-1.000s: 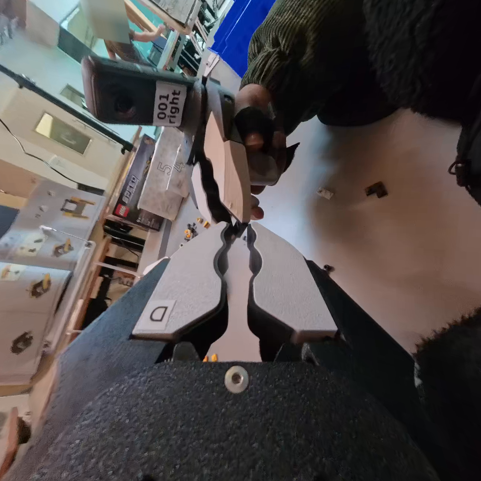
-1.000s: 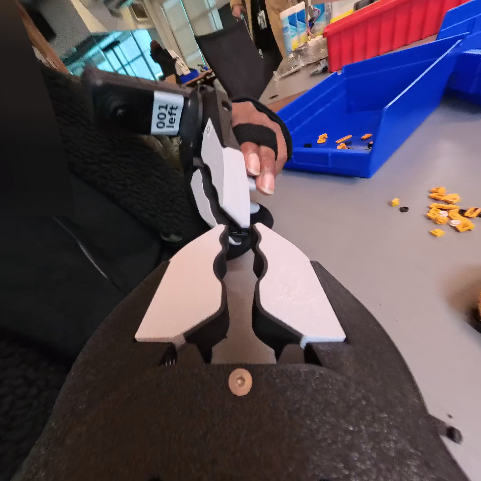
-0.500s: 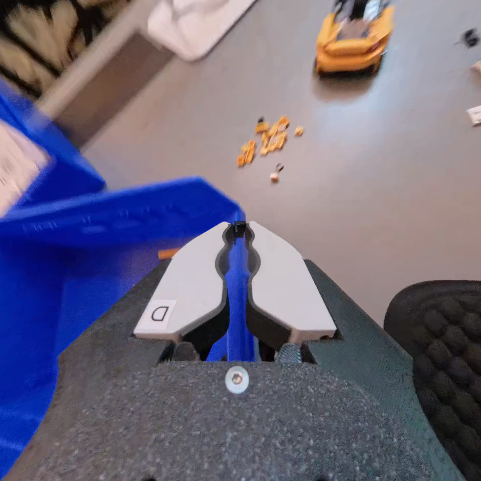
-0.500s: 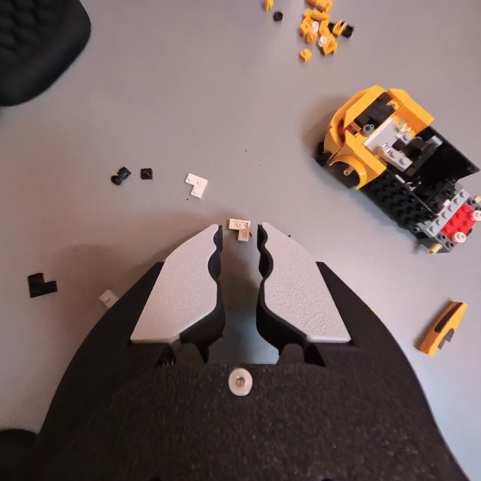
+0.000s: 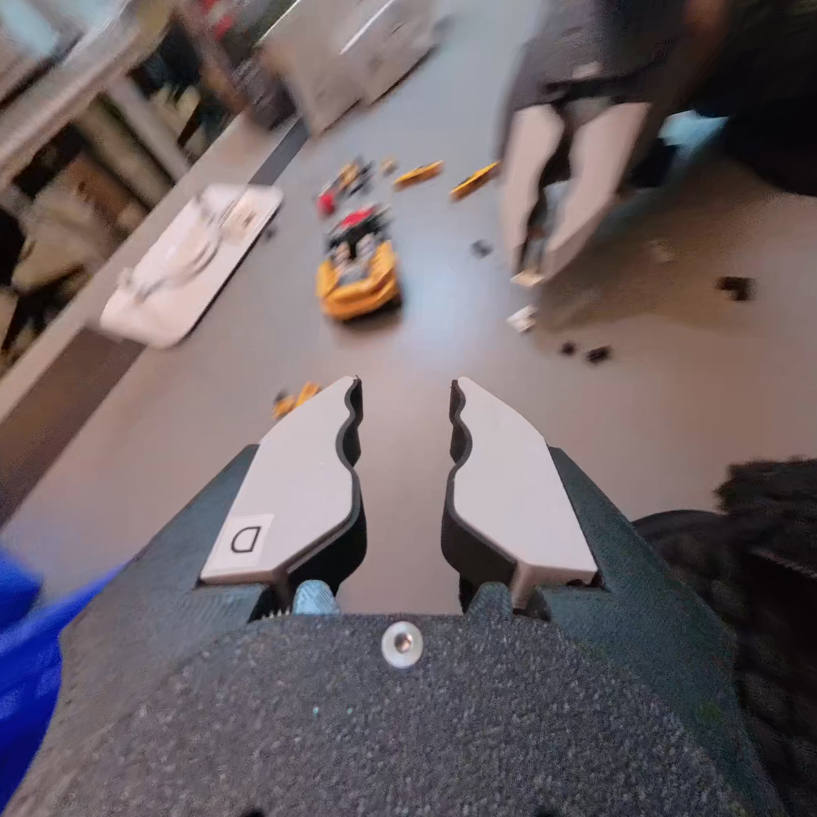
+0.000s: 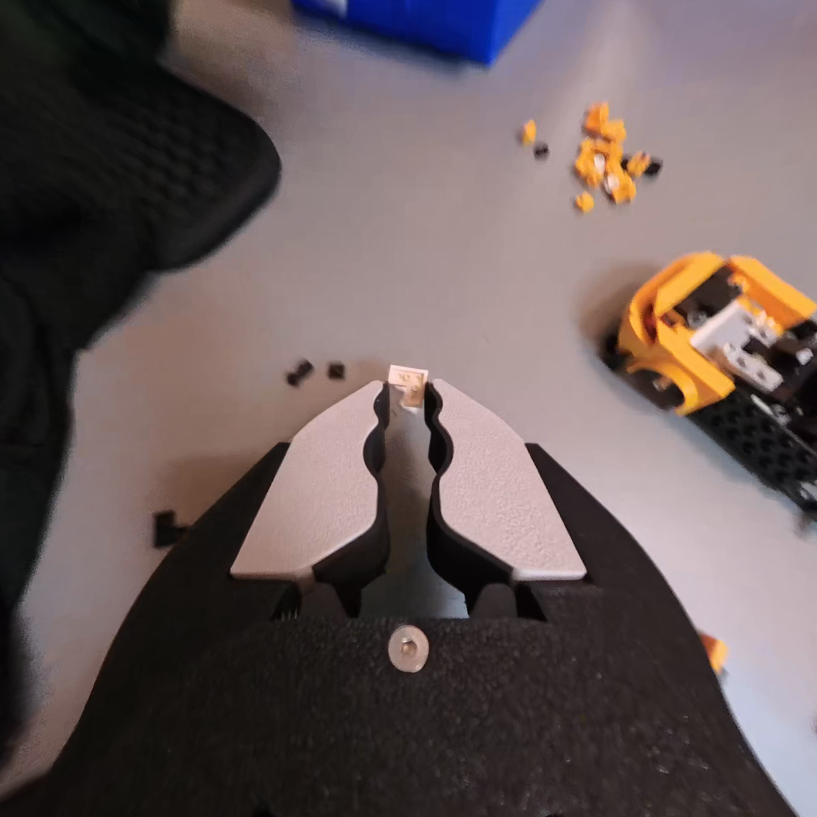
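My left gripper (image 5: pixel 406 389) is open with nothing between its pads, above bare grey table (image 5: pixel 398 486). My right gripper (image 6: pixel 407 391) is shut on a small pale L-shaped brick plate (image 6: pixel 409 382), pinched at the fingertips just over the table. In the left wrist view, blurred, the right gripper (image 5: pixel 530 265) is at the upper right with the pale plate (image 5: pixel 526 278) at its tips. A second small white plate (image 5: pixel 521 318) lies on the table just below it. A half-built yellow and black brick car (image 6: pixel 707 345) sits to the right and also shows in the left wrist view (image 5: pixel 358 287).
A pile of small orange bricks (image 6: pixel 605 163) lies far right, near a blue bin (image 6: pixel 420 22). Small black bits (image 6: pixel 300 373) and a black L-shaped piece (image 6: pixel 166 528) lie left of my right gripper. A white tray (image 5: pixel 190 265) lies left. A dark sleeve (image 6: pixel 110 177) fills the left. The tips of one gripper are about 15 cm away from the tips of the other. My left tips are about 20 cm from the black L-shaped piece (image 6: pixel 166 528), my right tips only 12 cm. Seen from the left wrist view (image 5: pixel 735 288) as well.
My left gripper was shut on a tiny black piece over the blue bin; it is now open, bare, and has swung away. My right gripper closed on the pale L-shaped plate.
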The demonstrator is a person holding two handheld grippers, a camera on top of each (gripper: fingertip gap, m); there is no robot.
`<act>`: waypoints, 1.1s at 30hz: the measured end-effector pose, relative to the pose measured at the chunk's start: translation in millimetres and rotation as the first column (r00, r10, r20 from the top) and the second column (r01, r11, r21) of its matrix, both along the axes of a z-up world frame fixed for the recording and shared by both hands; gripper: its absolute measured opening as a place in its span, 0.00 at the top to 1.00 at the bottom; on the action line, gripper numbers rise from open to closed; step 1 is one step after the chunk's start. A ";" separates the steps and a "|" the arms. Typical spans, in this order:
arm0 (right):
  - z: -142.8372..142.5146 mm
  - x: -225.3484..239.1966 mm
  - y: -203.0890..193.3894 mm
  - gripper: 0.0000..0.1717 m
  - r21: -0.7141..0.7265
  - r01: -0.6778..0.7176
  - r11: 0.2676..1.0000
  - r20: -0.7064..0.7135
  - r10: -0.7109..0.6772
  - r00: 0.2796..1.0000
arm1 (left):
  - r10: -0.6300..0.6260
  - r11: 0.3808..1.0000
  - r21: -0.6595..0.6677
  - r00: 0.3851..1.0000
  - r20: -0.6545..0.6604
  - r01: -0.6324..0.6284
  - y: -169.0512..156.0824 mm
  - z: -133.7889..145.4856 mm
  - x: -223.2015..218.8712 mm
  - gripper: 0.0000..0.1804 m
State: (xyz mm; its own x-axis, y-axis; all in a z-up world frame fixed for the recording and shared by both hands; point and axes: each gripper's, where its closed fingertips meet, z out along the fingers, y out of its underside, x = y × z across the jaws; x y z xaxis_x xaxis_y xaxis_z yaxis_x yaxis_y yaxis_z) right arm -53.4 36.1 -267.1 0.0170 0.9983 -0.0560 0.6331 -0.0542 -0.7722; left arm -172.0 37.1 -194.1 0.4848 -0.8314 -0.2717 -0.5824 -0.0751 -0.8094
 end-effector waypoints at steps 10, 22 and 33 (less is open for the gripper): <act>64.7 -34.3 -56.6 0.91 -0.358 -0.207 0.911 -0.352 0.073 0.933 | -0.431 0.888 0.147 0.900 -0.068 0.436 -57.7 -10.8 99.7 0.93; -17.5 -1.5 -1.2 0.85 0.092 -0.007 0.996 0.117 -0.003 0.993 | 0.345 0.939 0.031 0.934 -0.092 -0.343 32.3 10.8 -75.2 0.97; -30.8 -8.2 -4.1 0.96 0.102 -0.002 0.995 0.210 -0.020 0.977 | 0.452 0.885 -0.111 0.892 -0.020 -0.452 32.2 -3.5 -103.6 0.75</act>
